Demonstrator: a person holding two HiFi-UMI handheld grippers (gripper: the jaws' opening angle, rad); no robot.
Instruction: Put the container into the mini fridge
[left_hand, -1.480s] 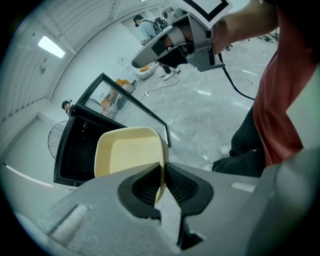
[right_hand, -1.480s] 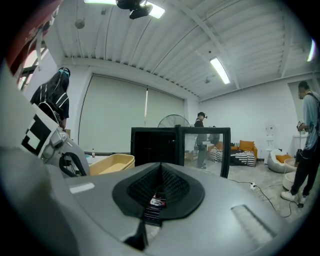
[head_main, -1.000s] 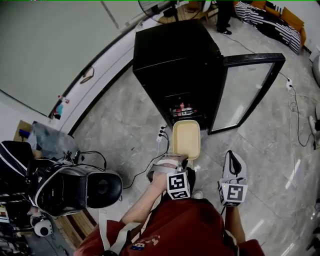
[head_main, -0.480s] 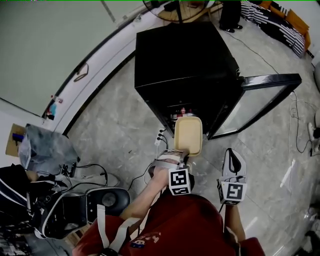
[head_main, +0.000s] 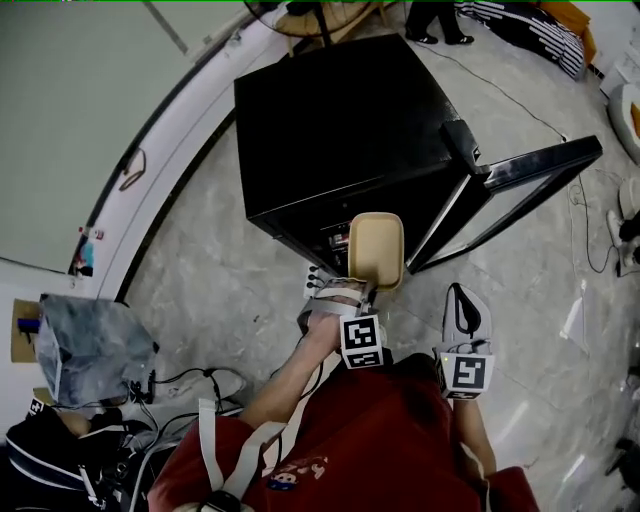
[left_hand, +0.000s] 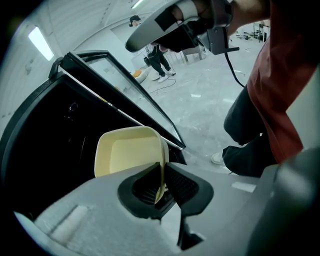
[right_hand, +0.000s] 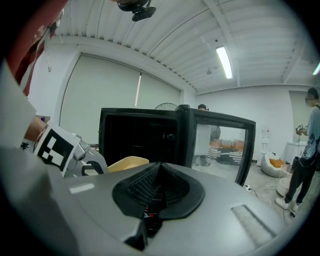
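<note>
The black mini fridge (head_main: 340, 130) stands with its glass door (head_main: 520, 190) swung open to the right. A shallow cream container (head_main: 375, 250) hangs level in front of the open fridge mouth, its far end at the opening. My left gripper (head_main: 368, 298) is shut on the container's near rim; the left gripper view shows the thin rim (left_hand: 161, 175) pinched between the pads and the dark fridge interior (left_hand: 50, 130) just beyond. My right gripper (head_main: 460, 298) is shut and empty, beside the left one and facing the door (right_hand: 220, 145). It also sees the container (right_hand: 127, 162).
A power strip with cables (head_main: 318, 282) lies on the floor at the fridge's foot. A grey bag (head_main: 95, 345) sits far left by the white wall. A sheet of paper (head_main: 575, 325) lies at the right. People stand far behind the door (right_hand: 305, 150).
Both grippers have moved forward toward the fridge. The container has gone from out in front of the fridge to right at its opening. The fridge now fills more of the head view.
</note>
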